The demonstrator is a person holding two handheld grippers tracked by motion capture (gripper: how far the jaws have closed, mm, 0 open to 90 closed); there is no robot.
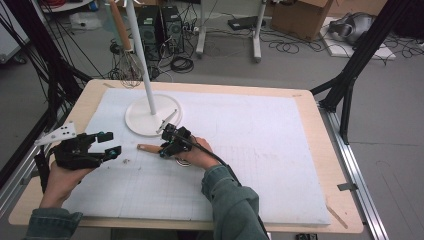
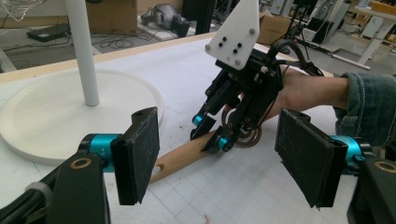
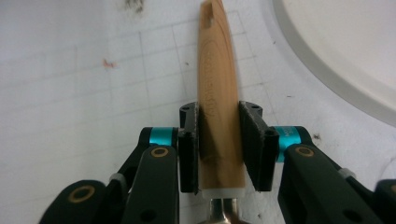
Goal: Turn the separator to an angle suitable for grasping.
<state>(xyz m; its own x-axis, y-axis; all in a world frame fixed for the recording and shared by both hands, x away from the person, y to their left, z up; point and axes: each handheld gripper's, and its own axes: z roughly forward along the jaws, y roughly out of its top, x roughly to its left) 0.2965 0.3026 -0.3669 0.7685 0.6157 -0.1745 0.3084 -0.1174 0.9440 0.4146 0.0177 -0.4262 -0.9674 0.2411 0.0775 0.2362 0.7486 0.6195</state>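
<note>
Right tongs (image 3: 219, 149) clamped on wooden handle (image 3: 218, 84) – stiff, light, smooth; grip mid-handle | left tongs (image 2: 217, 158) gaping, empty | lies on surface (image 1: 260, 150).

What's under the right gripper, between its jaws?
A wooden handle lies flat on the white mat, and the right gripper has its jaws closed on its sides. The utensil's metal end is mostly hidden under the gripper and hand.

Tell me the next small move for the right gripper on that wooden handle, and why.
Probably lift a little, straight up. The right gripper has its jaws closed against both sides of the wooden handle, which lies flat on the white mat. The left gripper waits open beside it, apart from the handle.
</note>
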